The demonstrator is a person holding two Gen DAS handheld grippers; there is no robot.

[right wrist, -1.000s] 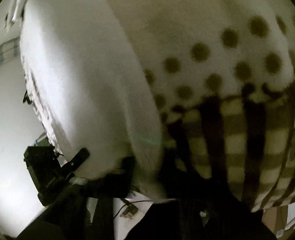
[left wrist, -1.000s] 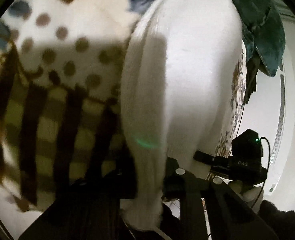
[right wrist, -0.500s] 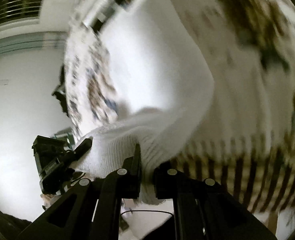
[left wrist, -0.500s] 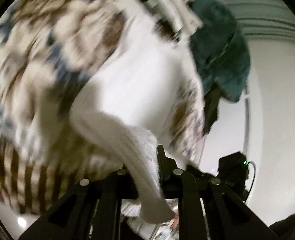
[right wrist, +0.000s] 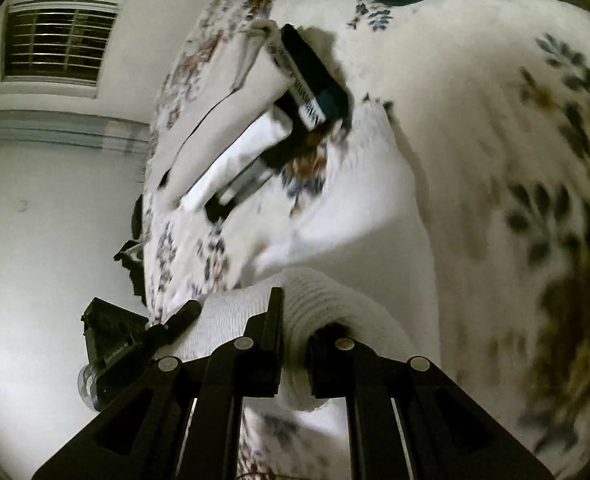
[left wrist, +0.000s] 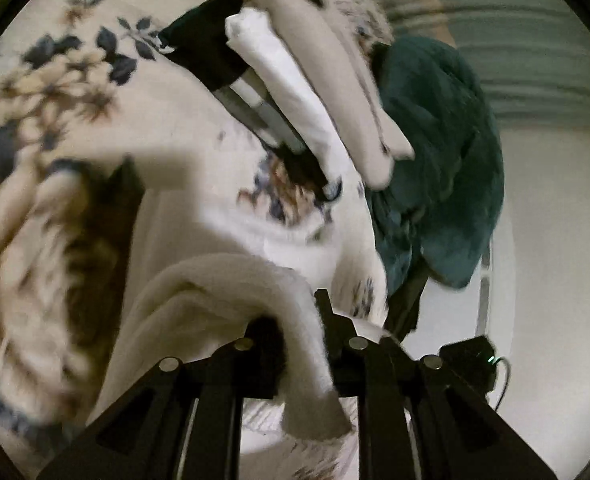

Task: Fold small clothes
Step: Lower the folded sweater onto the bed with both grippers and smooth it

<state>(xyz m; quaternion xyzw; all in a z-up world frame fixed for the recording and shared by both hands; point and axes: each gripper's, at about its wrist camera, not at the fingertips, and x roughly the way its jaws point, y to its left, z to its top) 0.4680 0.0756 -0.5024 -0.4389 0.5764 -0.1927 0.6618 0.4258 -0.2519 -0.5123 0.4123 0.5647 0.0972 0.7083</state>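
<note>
Left hand-held gripper (left wrist: pixel 299 334) & right hand-held gripper (right wrist: pixel 295 334) each pinch a white knit garment (left wrist: pixel 223 280) above a floral bed (left wrist: pixel 75 92); folded clothes (left wrist: pixel 295 92) lie far.

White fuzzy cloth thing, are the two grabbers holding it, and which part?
Yes. The left gripper and the right gripper are each shut on a bunched edge of the white knit garment; which part of it cannot be told.
</note>
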